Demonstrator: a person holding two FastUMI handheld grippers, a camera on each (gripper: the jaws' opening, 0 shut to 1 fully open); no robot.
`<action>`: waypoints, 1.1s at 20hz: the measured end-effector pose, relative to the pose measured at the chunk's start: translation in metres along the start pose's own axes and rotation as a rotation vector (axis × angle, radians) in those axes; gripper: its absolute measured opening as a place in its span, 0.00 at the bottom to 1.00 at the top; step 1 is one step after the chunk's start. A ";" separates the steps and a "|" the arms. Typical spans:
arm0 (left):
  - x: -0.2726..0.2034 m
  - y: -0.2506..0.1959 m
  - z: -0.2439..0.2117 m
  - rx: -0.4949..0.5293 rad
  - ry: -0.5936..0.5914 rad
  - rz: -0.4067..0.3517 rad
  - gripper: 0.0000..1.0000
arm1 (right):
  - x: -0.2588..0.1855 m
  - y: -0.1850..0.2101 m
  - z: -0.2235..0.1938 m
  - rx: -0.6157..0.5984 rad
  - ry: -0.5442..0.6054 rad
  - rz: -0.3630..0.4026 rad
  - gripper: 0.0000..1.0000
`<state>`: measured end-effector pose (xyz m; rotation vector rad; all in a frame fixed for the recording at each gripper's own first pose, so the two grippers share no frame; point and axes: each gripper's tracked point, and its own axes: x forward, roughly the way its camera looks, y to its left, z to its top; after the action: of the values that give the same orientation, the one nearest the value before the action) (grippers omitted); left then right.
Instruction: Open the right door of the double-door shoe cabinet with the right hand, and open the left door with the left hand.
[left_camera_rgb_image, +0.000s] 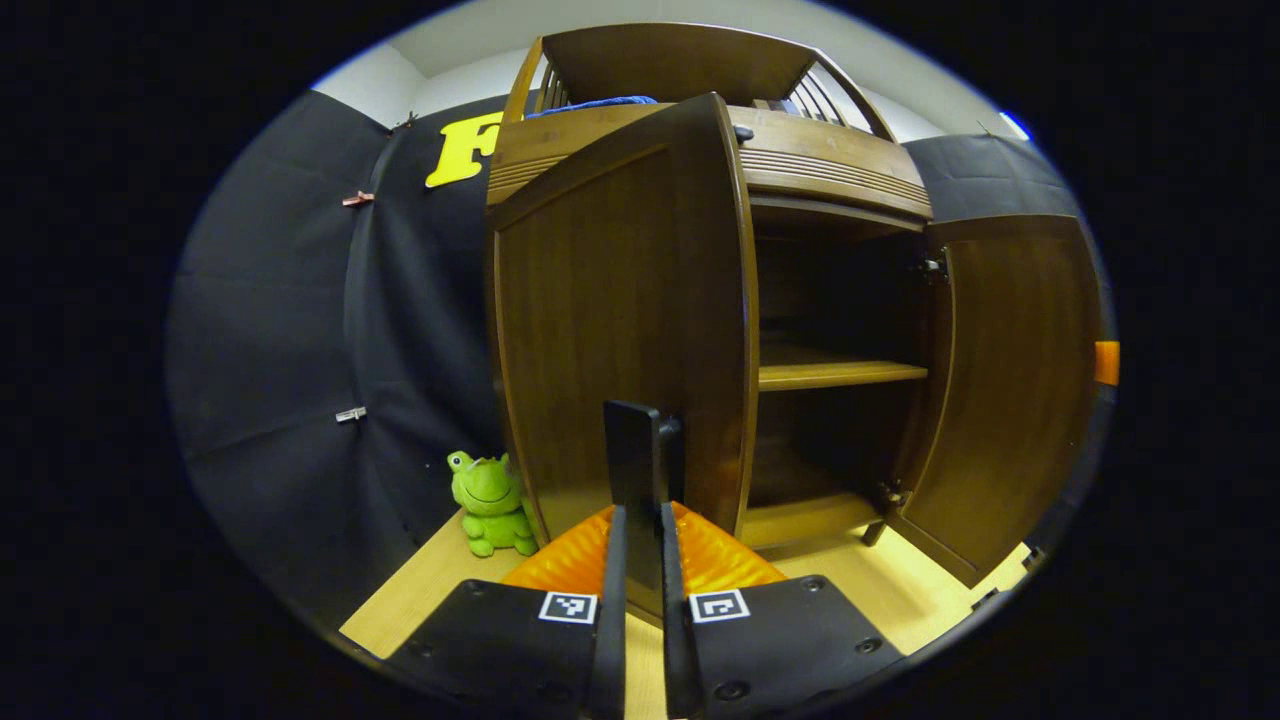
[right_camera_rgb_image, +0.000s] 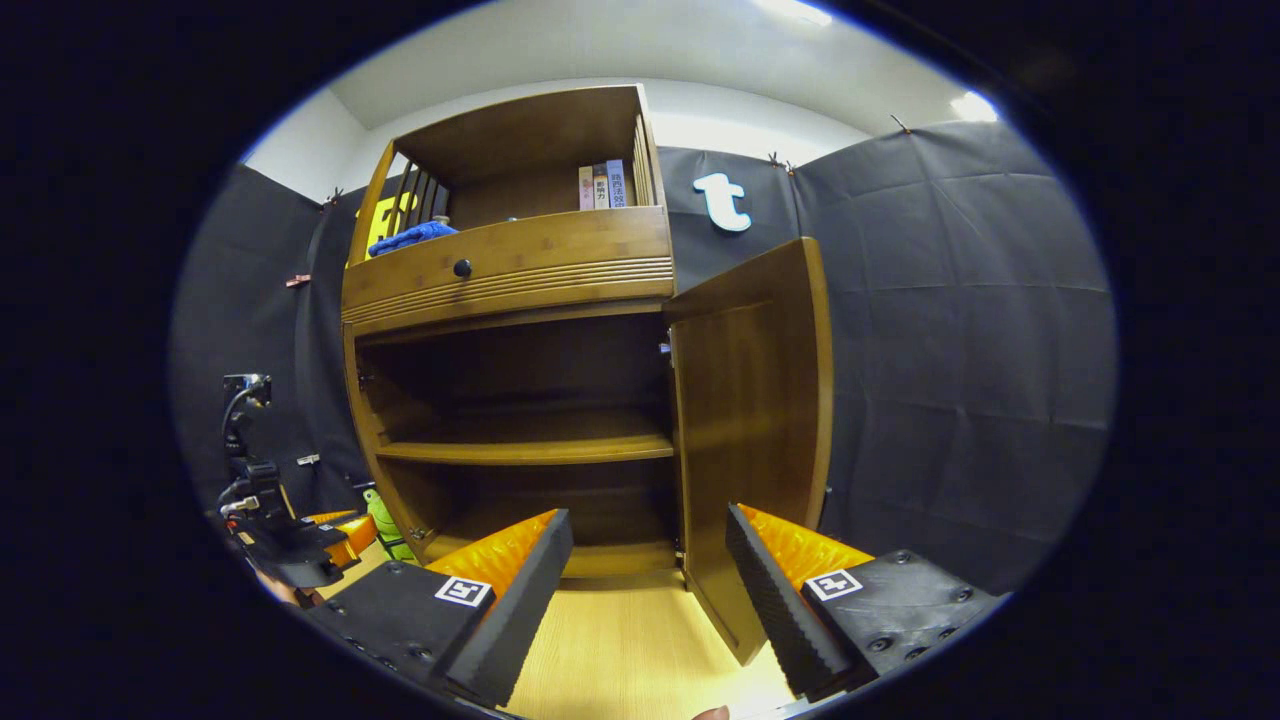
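— Where do the doors stand?
— The shoe cabinet (right_camera_rgb_image: 510, 330) sits on the wooden floor; its right door (right_camera_rgb_image: 755, 430) and left door (left_camera_rgb_image: 620, 330) both swing out.
— And your grippers?
— Your left gripper (left_camera_rgb_image: 641, 520) is clenched on the left door's edge. Your right gripper (right_camera_rgb_image: 650, 560) is released, fingers spread. A green frog toy (left_camera_rgb_image: 490, 505) sits beside the cabinet.

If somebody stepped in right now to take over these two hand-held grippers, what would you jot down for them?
Left gripper: fingers nearly together, clamped on the free edge of the left door, which stands partly swung out.
Right gripper: open, holding nothing, in front of the cabinet beside the right door.
Done: right door is wide open; the shelf inside shows bare.
Left: swing the left door fully out, then let go of it.
Nearby: a green frog toy sits on the floor by the left door; mind it on the swing.
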<state>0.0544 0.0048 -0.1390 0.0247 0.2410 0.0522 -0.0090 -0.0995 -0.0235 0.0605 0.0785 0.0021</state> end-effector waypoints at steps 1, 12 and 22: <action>-0.008 0.023 -0.001 0.039 -0.019 0.095 0.20 | -0.001 0.003 0.001 -0.002 -0.004 0.002 0.98; 0.115 -0.104 0.018 -0.131 -0.053 -0.168 0.12 | 0.015 0.008 -0.019 -0.078 0.056 0.064 1.00; 0.178 -0.078 0.026 -0.124 -0.037 -0.009 0.60 | 0.044 -0.007 -0.032 -0.075 0.090 0.068 0.93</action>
<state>0.2373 -0.0640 -0.1584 -0.0983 0.2007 0.0579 0.0319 -0.1045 -0.0589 -0.0120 0.1666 0.0759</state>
